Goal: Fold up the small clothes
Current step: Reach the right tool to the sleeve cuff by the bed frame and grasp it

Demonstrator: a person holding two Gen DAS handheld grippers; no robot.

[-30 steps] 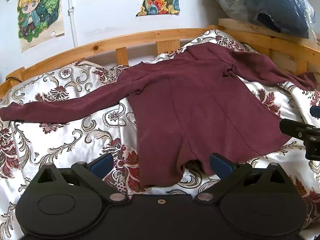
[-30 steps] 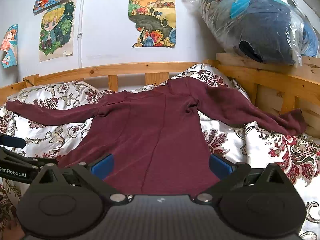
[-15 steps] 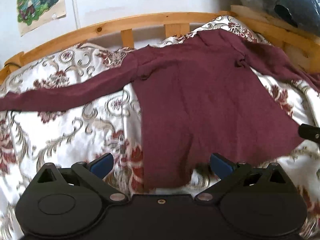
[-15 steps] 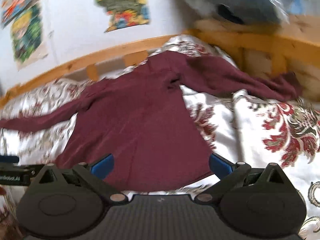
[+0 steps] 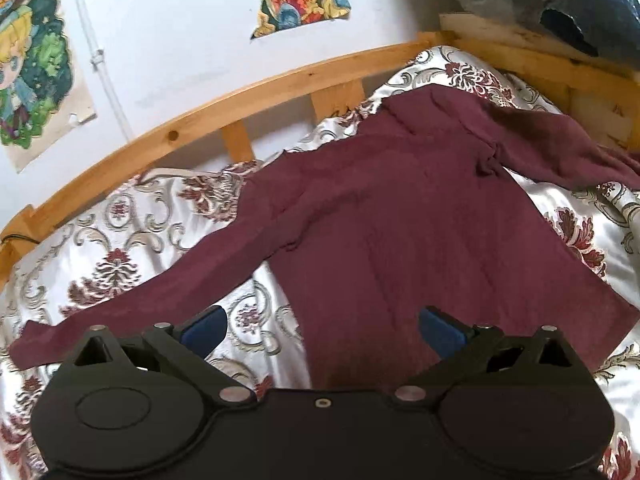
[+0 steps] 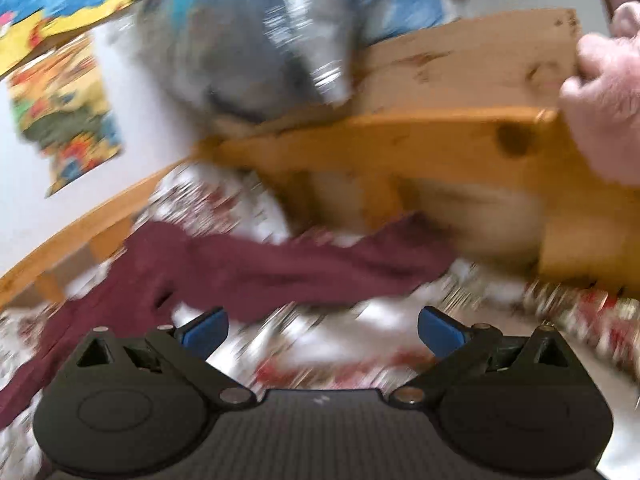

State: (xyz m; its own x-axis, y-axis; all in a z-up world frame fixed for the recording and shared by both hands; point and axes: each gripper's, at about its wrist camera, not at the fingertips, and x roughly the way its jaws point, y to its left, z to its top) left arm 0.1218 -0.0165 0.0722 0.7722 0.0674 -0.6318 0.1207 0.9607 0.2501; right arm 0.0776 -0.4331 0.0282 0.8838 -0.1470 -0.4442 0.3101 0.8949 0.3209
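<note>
The maroon top lay spread flat on the floral bedspread, both sleeves stretched out to the sides. My left gripper hovered over the hem with its jaws wide and empty; my right gripper was likewise spread, aimed toward the right sleeve near the wooden bed rail. That view was badly smeared, so the cuff's exact place was unclear. I judged the risk to be pinching the slick bedspread along with the sleeve, or knocking the rail.
</note>
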